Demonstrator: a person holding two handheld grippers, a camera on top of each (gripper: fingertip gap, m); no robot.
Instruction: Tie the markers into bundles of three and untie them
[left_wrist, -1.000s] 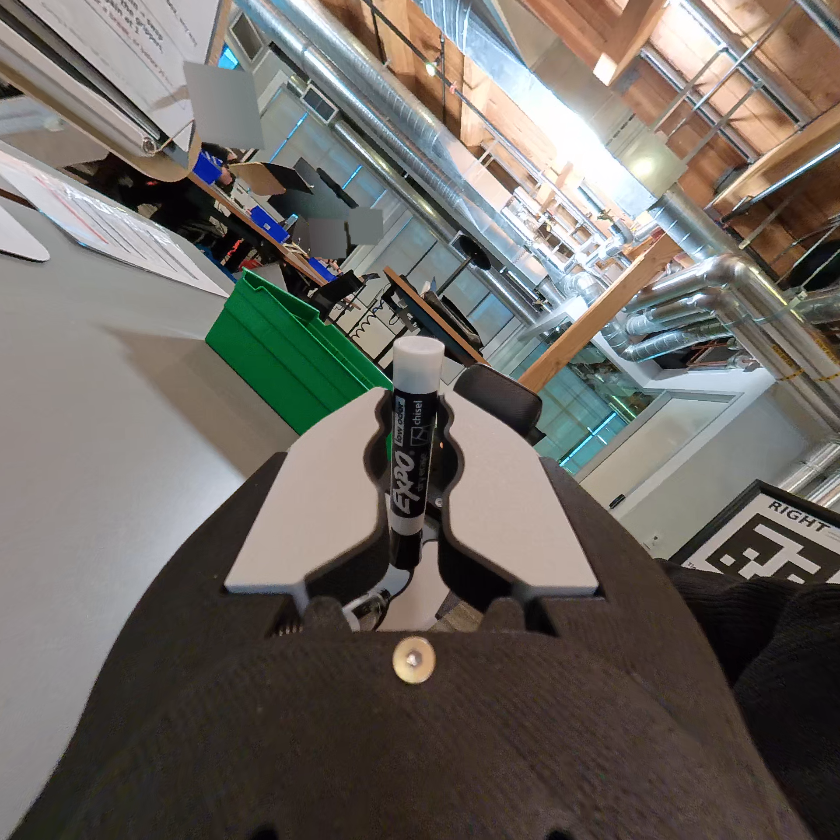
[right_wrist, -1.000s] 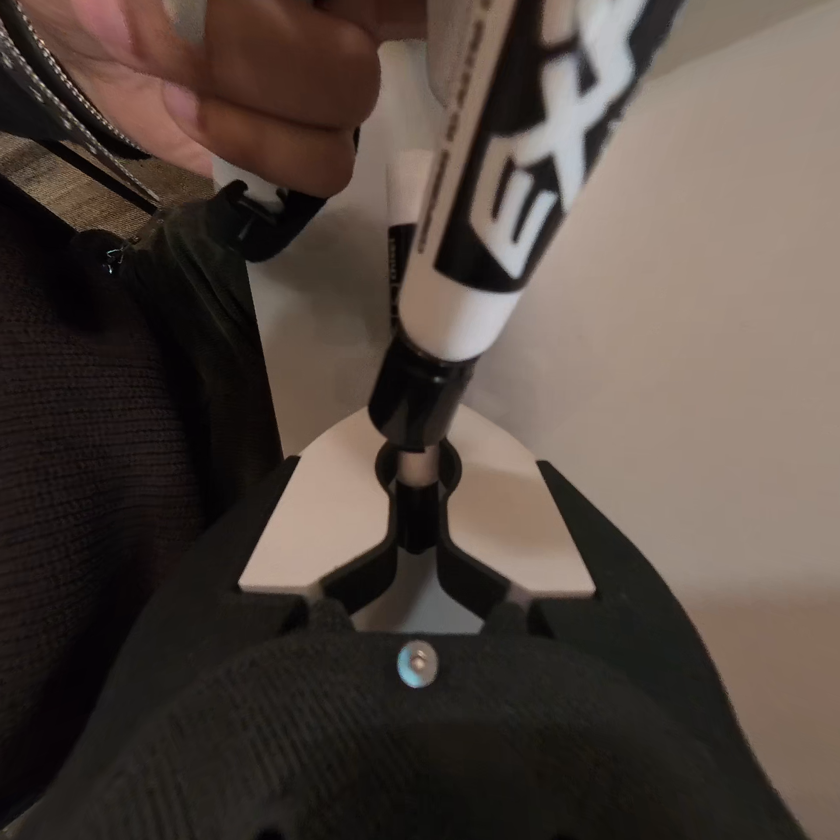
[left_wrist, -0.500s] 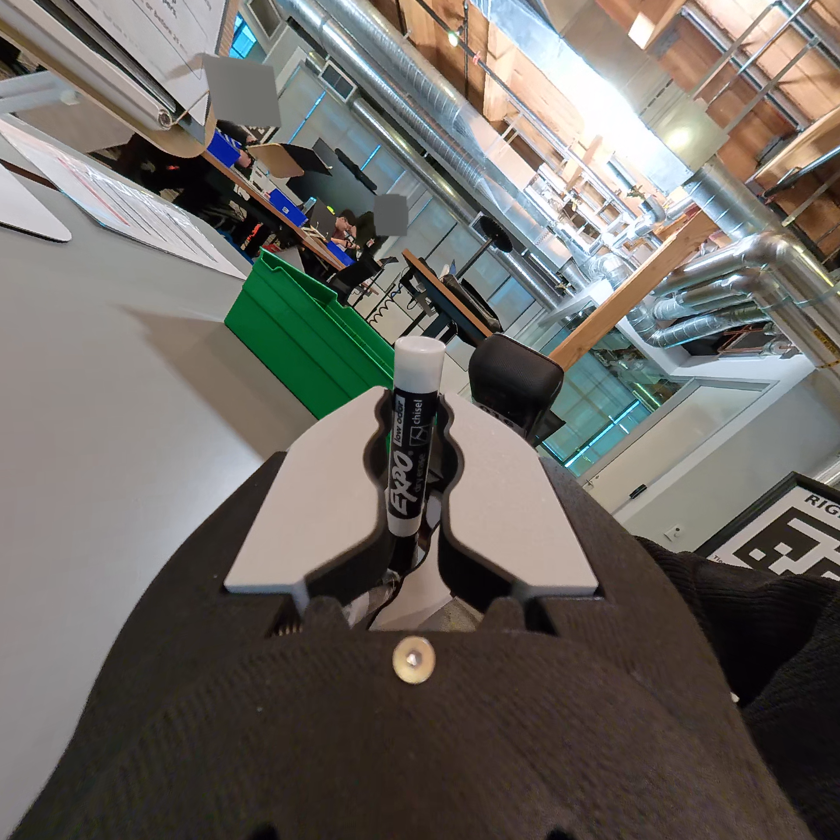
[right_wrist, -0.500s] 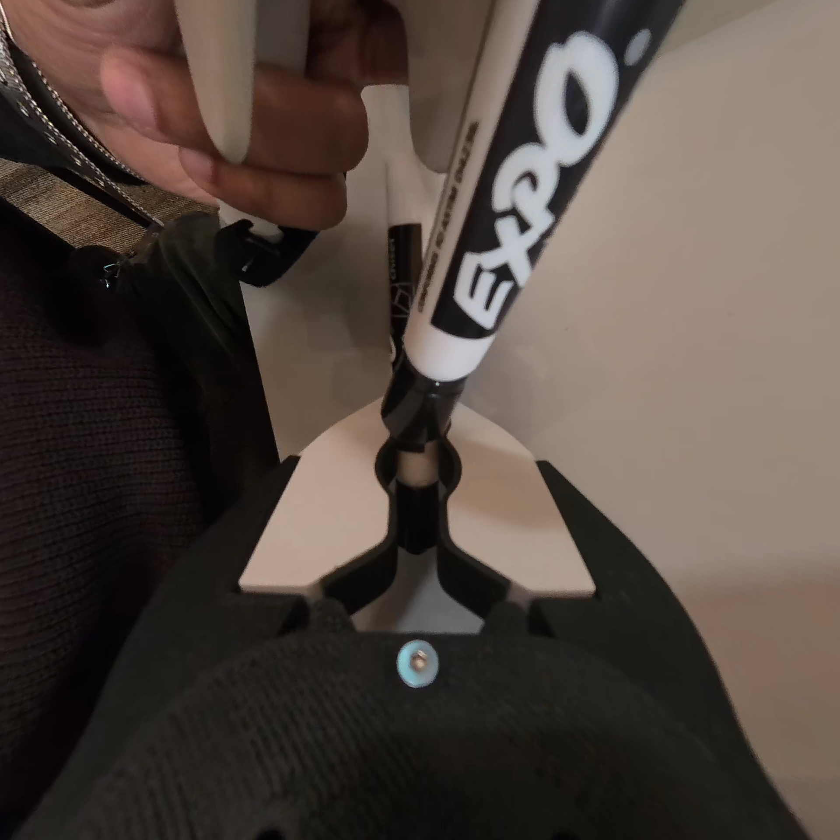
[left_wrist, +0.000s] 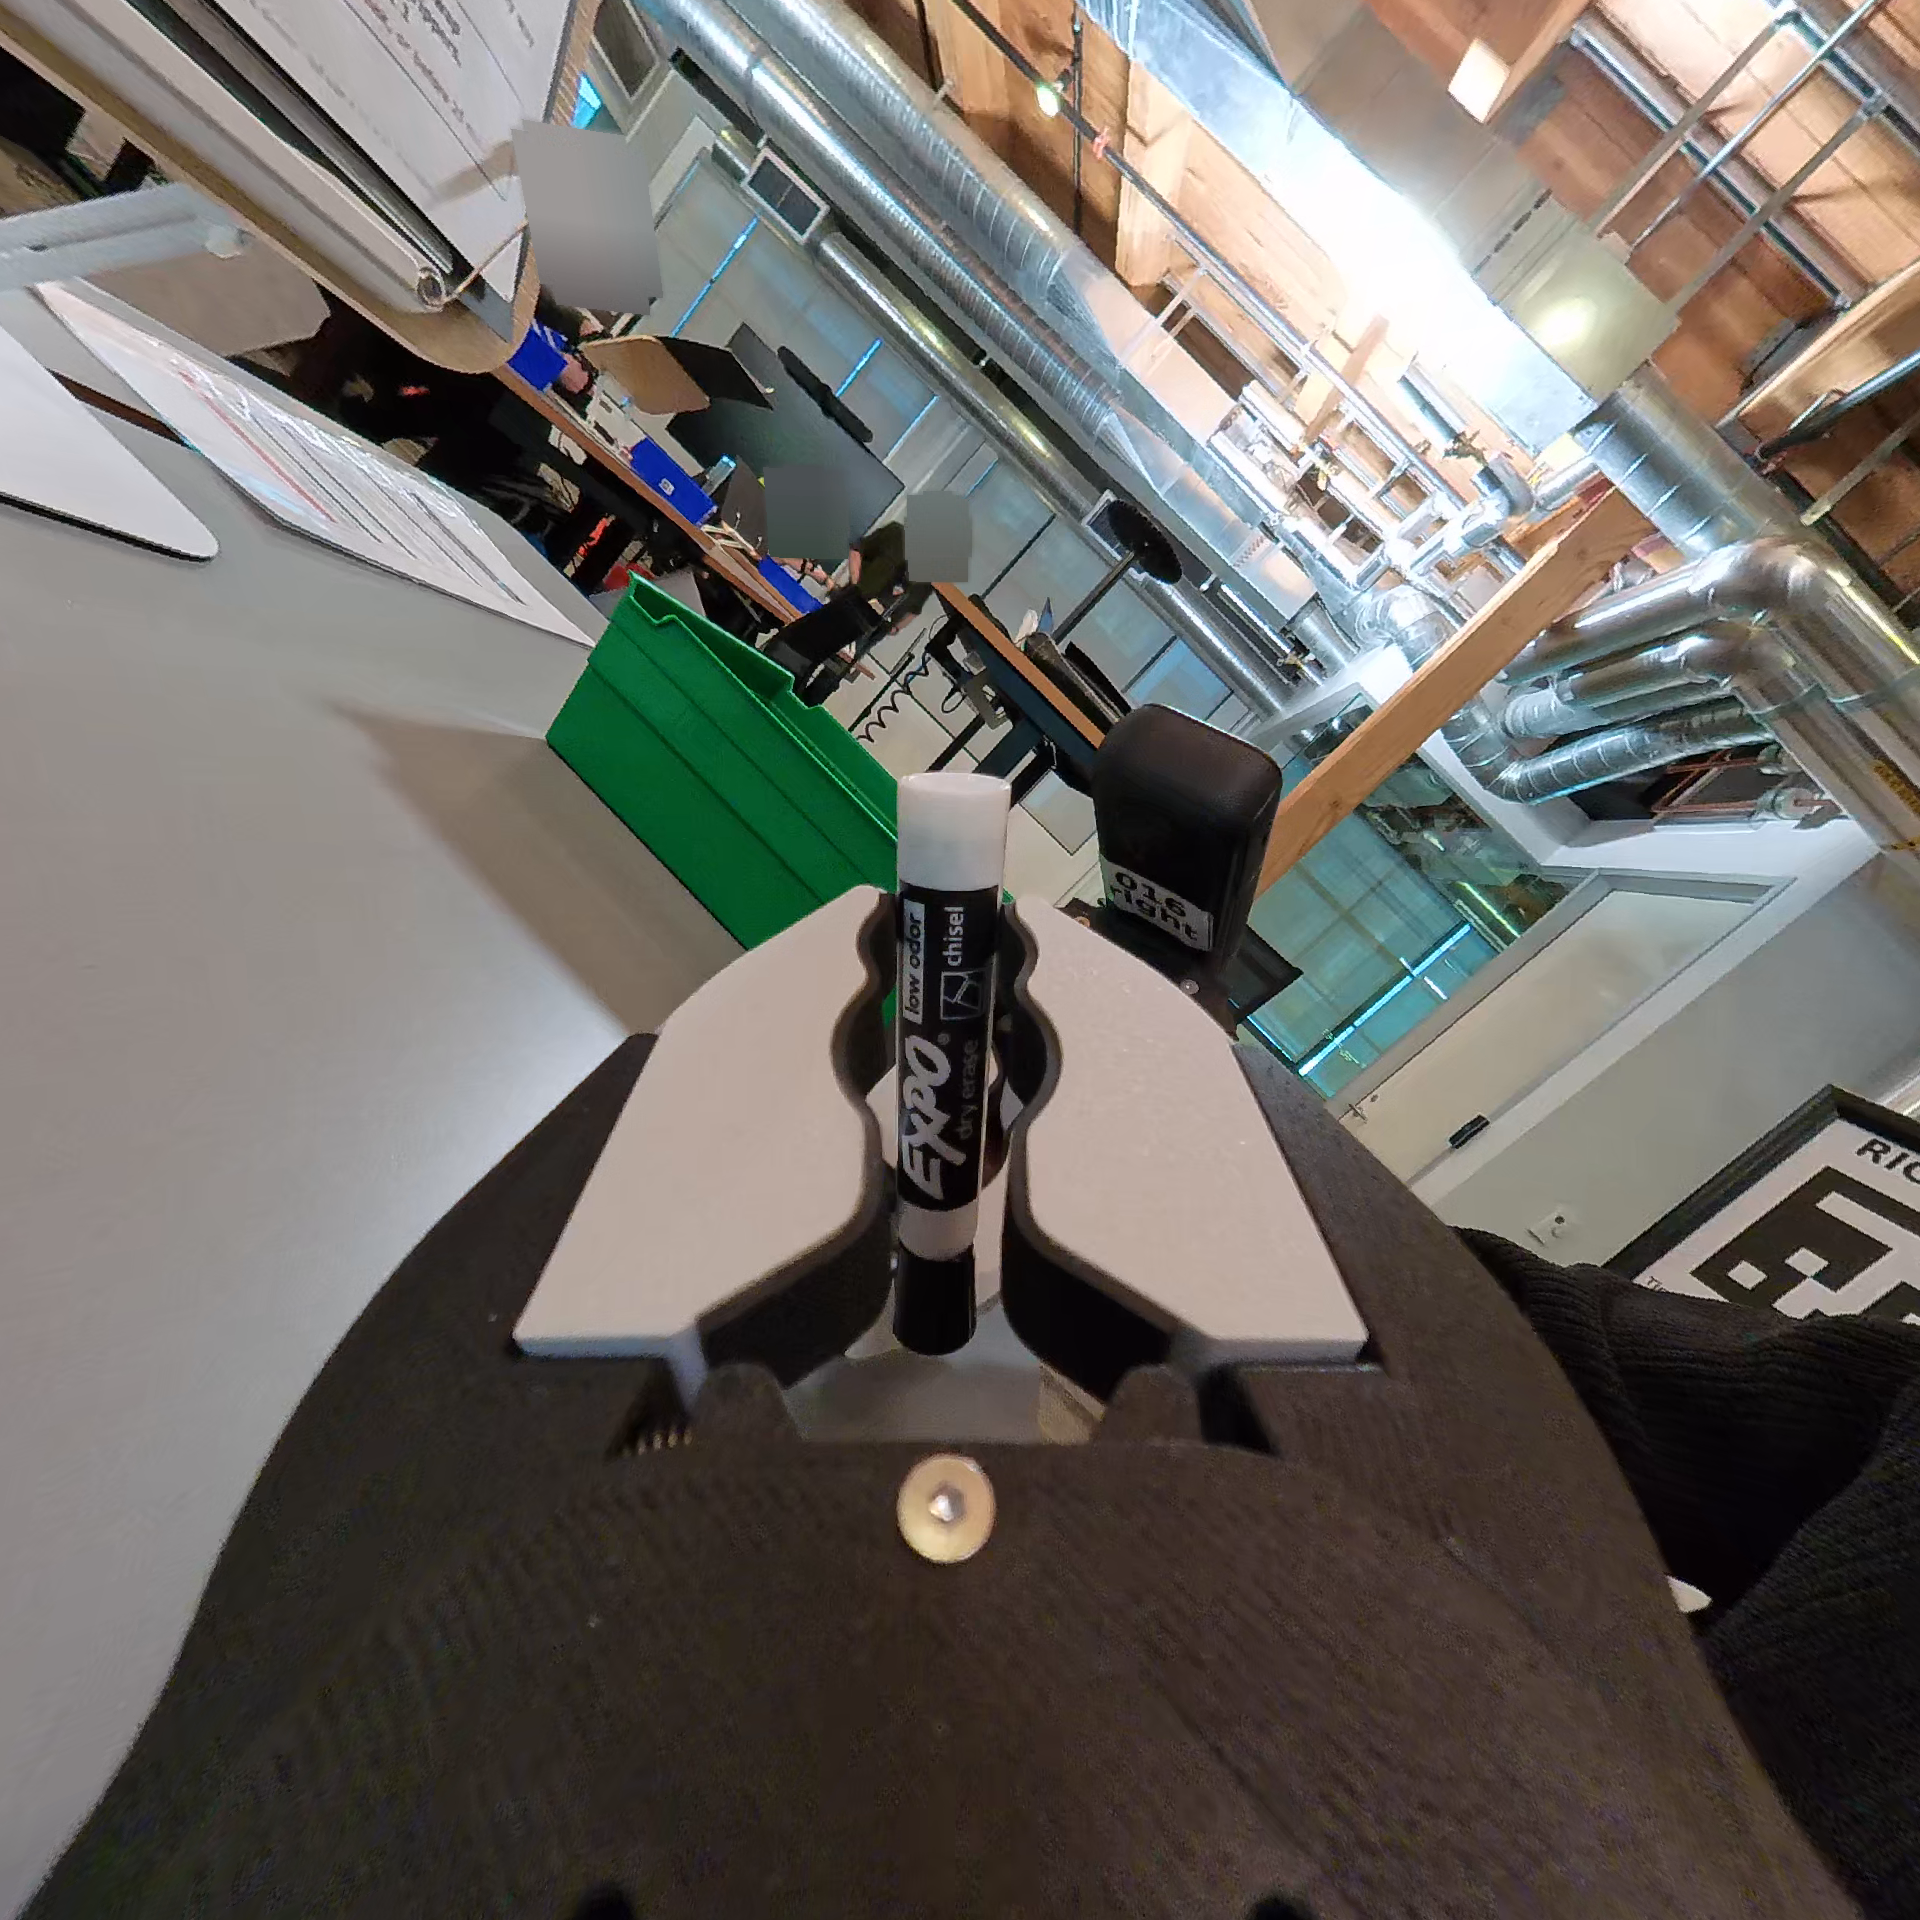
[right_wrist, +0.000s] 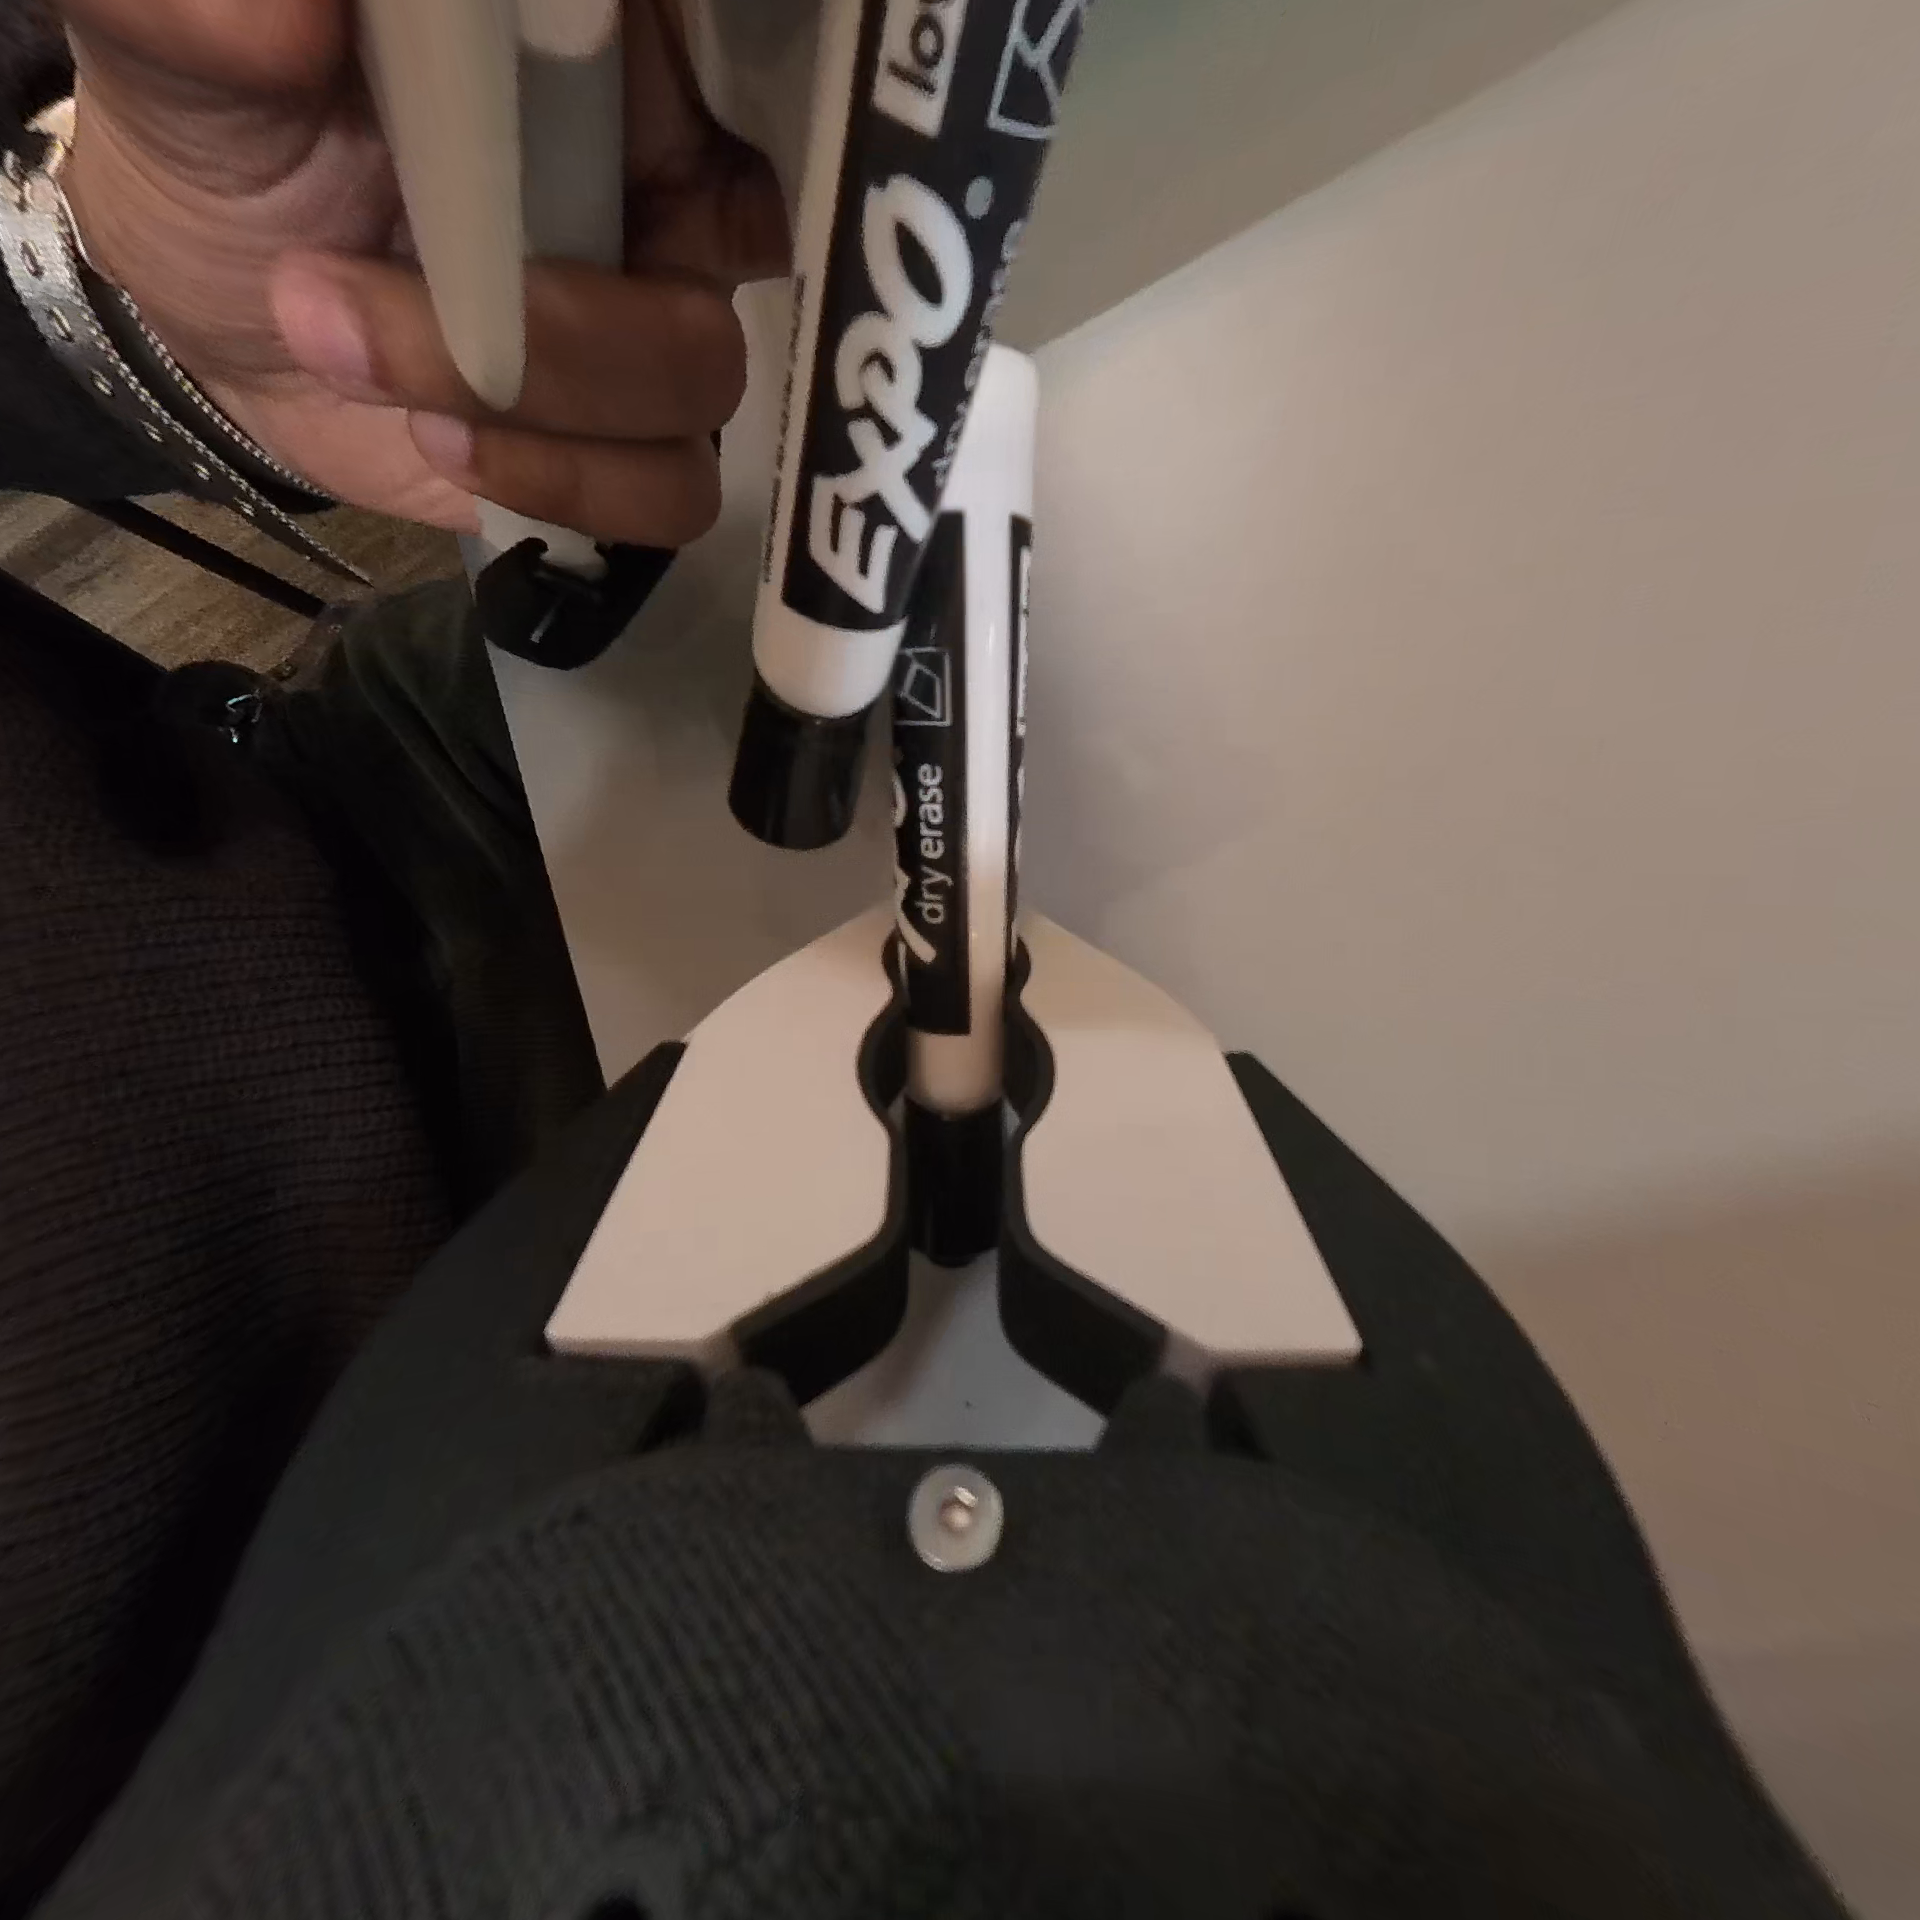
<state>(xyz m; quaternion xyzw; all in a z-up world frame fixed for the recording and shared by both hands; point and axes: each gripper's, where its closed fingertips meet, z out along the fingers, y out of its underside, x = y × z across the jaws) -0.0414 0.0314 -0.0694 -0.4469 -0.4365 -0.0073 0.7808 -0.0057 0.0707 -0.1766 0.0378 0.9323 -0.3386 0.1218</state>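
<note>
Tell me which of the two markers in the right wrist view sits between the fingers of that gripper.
The lower marker, clamped between the right gripper fingers. The upper marker hangs from above beside a hand, its black end free.

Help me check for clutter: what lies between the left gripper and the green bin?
Nothing: the left wrist view shows only bare grey table between the left gripper, shut on a marker, and the green bin.

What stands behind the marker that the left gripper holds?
Behind the marker, held in the left gripper, a green bin stands on the grey table. The marker and fingers cover its near corner.
</note>
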